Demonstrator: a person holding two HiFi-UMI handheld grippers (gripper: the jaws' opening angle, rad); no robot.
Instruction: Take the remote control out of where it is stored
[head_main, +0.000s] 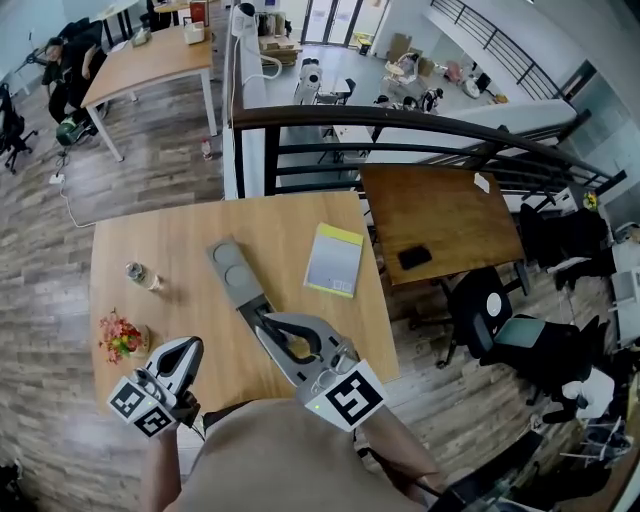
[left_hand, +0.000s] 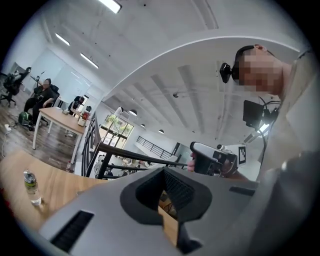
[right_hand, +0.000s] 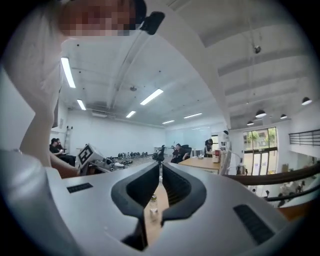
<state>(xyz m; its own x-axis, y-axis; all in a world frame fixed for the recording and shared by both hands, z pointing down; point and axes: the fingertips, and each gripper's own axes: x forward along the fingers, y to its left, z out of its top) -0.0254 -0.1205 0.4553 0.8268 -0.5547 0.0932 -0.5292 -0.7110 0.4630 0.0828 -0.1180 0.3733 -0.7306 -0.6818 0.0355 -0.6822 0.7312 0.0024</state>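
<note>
Wood-grain tabletop (head_main: 180, 240), smooth and pale.
I see grey left gripper (left_hand: 163, 171) and right gripper (right_hand: 160, 164) closed, both empty.

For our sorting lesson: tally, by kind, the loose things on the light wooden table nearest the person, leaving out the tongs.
Clear bottle: 1
Bunch of flowers: 1
Yellow-edged booklet: 1
Total: 3

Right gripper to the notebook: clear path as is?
Probably yes: notebook lies on bare table beside the right gripper, nothing between. Jaws are shut, so open first.
</note>
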